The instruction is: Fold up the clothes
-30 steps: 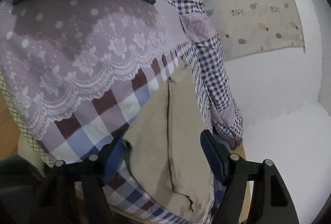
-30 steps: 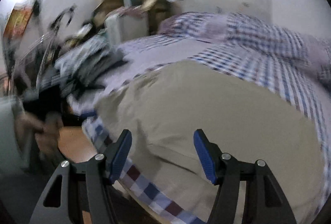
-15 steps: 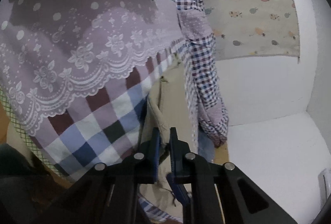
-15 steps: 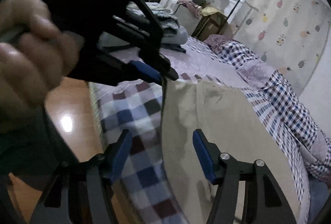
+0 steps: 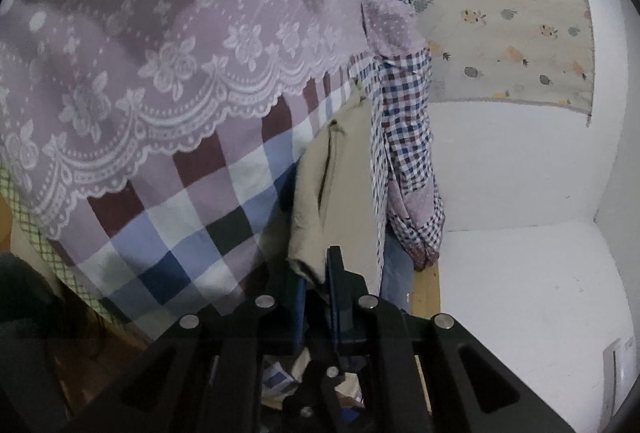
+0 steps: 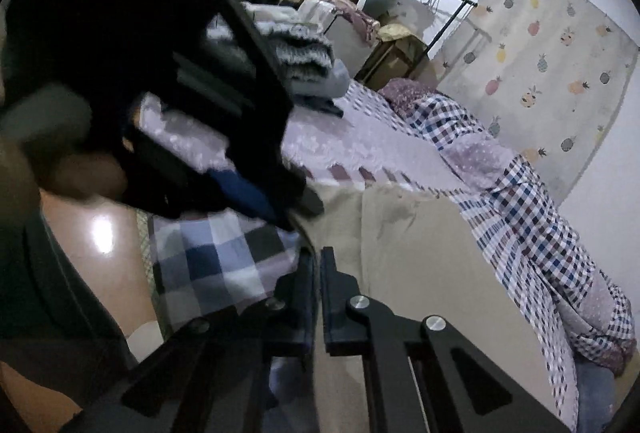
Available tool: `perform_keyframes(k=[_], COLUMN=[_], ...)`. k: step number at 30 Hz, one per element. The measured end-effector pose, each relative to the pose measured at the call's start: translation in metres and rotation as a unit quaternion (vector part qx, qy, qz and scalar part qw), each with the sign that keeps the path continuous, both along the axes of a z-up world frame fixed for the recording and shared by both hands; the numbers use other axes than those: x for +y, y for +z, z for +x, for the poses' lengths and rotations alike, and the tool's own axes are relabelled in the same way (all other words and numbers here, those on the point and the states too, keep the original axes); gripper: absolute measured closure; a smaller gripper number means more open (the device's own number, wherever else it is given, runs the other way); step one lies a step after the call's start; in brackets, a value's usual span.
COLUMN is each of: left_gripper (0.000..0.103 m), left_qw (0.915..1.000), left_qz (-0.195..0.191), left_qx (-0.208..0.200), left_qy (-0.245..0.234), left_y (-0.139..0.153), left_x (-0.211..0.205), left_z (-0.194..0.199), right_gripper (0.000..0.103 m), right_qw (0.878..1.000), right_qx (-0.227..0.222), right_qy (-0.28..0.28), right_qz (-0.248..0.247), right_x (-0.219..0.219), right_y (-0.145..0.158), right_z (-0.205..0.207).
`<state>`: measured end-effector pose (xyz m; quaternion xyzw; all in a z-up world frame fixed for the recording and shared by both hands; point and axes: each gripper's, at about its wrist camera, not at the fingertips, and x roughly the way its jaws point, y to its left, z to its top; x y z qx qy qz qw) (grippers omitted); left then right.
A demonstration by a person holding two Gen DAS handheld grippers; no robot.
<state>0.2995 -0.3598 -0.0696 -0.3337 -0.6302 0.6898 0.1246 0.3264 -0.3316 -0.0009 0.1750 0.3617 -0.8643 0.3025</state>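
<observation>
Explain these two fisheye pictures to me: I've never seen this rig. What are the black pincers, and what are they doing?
No robot here: a person holds a two-finger gripper in each hand, each with a camera looking along its fingers. The left wrist view shows the left gripper pinching the beige garment's edge. The right wrist view shows the right gripper shut on the same garment's near edge, with the left gripper and hand crossing above. The garment lies on a bed with a checked, lace-trimmed bedspread and a plaid quilt.

Beige garment [image 5: 340,169], lilac lace-print bedspread [image 5: 168,45] with checked border, pineapple-patterned curtain [image 6: 552,45], black tool [image 6: 316,273]
</observation>
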Motion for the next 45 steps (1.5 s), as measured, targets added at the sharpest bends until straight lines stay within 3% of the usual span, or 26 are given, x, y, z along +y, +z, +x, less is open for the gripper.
perform_keyframes(k=[8, 15, 20, 21, 22, 24, 25, 29, 30, 31, 33, 37, 45], left_gripper=[0.090, 0.059, 0.057, 0.062, 0.077, 0.093, 0.096, 0.099, 0.100, 0.100, 0.100, 0.100, 0.101], left_qw=[0.9996, 0.9987, 0.9977, 0.9975, 0.9975, 0.9976, 0.9975, 0.9958, 0.9954, 0.9952, 0.9950, 0.9956, 0.9942], left_qz=[0.022, 0.039, 0.052, 0.053, 0.052, 0.048, 0.047, 0.057, 0.058, 0.057, 0.055, 0.037, 0.034], left_qx=[0.012, 0.023, 0.036, 0.039, 0.041, 0.045, 0.047, 0.067, 0.073, 0.076, 0.082, 0.086, 0.101], left_qy=[0.010, 0.022, 0.023, 0.023, 0.023, 0.024, 0.026, 0.026, 0.024, 0.022, 0.017, 0.005, -0.006], left_y=[-0.006, -0.007, -0.008, -0.007, -0.006, -0.004, -0.003, 0.003, 0.005, 0.007, 0.010, 0.016, 0.021], left_x=[0.005, 0.003, 0.002, 0.002, 0.001, 0.000, -0.002, -0.005, -0.005, -0.006, -0.006, -0.006, -0.009], left_z=[-0.010, -0.014, -0.017, -0.018, -0.018, -0.019, -0.020, -0.021, -0.022, -0.022, -0.024, -0.028, -0.028], right_gripper=[0.102, 0.102, 0.102, 0.102, 0.102, 0.102, 0.102, 0.096, 0.081, 0.060, 0.044, 0.040, 0.041], right_qw=[1.000, 1.000, 1.000, 1.000, 1.000, 1.000, 1.000, 1.000, 1.000, 1.000, 0.999, 0.996, 0.992], right_qx=[0.003, 0.003, -0.004, -0.005, -0.006, -0.006, -0.004, 0.013, 0.022, 0.029, 0.043, 0.070, 0.043], right_qy=[0.007, 0.008, 0.011, 0.013, 0.013, 0.014, 0.014, 0.004, -0.003, -0.008, -0.018, -0.054, -0.113], right_qz=[-0.012, -0.029, -0.023, -0.020, -0.018, -0.012, -0.008, 0.002, 0.007, 0.008, 0.010, 0.024, 0.045], right_x=[0.006, 0.008, 0.006, 0.005, 0.004, 0.004, 0.003, 0.002, 0.003, 0.002, 0.001, -0.003, -0.008], right_y=[0.011, 0.023, 0.021, 0.020, 0.019, 0.015, 0.013, 0.008, 0.005, 0.004, 0.003, -0.001, -0.006], right_z=[0.011, 0.014, 0.018, 0.018, 0.019, 0.020, 0.021, 0.023, 0.022, 0.022, 0.023, 0.018, -0.014])
